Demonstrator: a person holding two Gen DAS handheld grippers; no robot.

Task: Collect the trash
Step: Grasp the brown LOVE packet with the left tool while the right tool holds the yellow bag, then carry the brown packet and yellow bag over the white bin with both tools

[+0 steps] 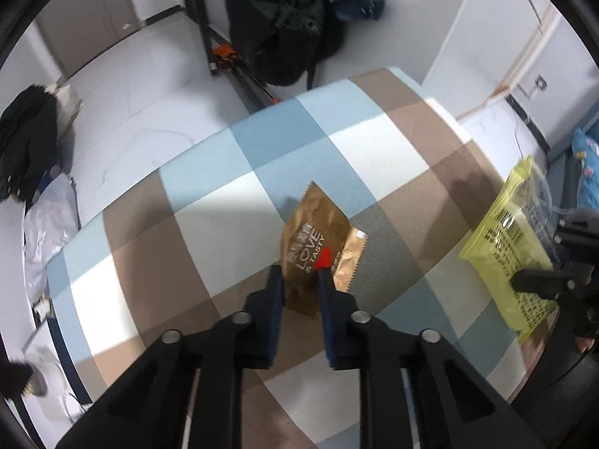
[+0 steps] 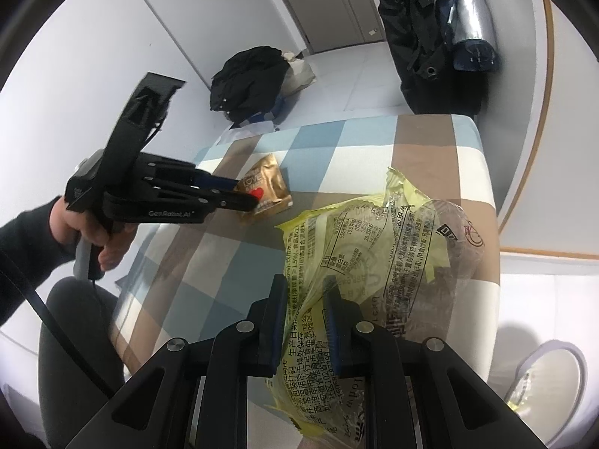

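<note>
A brown snack wrapper (image 1: pixel 316 247) with a red heart lies on the checked table (image 1: pixel 209 202). My left gripper (image 1: pixel 299 277) is shut on its near edge; it also shows in the right wrist view (image 2: pixel 249 197), pinching the brown wrapper (image 2: pixel 264 183). A yellow and clear plastic bread bag (image 2: pixel 374 247) lies at the table's right side. My right gripper (image 2: pixel 305 292) is shut on the bag's near part. In the left wrist view the yellow bag (image 1: pixel 513 232) sits at the right with the right gripper (image 1: pixel 524 280) on it.
The checked table (image 2: pixel 337 142) has edges close on all sides. A black jacket pile (image 2: pixel 247 78) lies on the white floor beyond the table. A dark coat and bags (image 2: pixel 430 30) hang behind the table. A white bin (image 2: pixel 550 374) stands by the table's right side.
</note>
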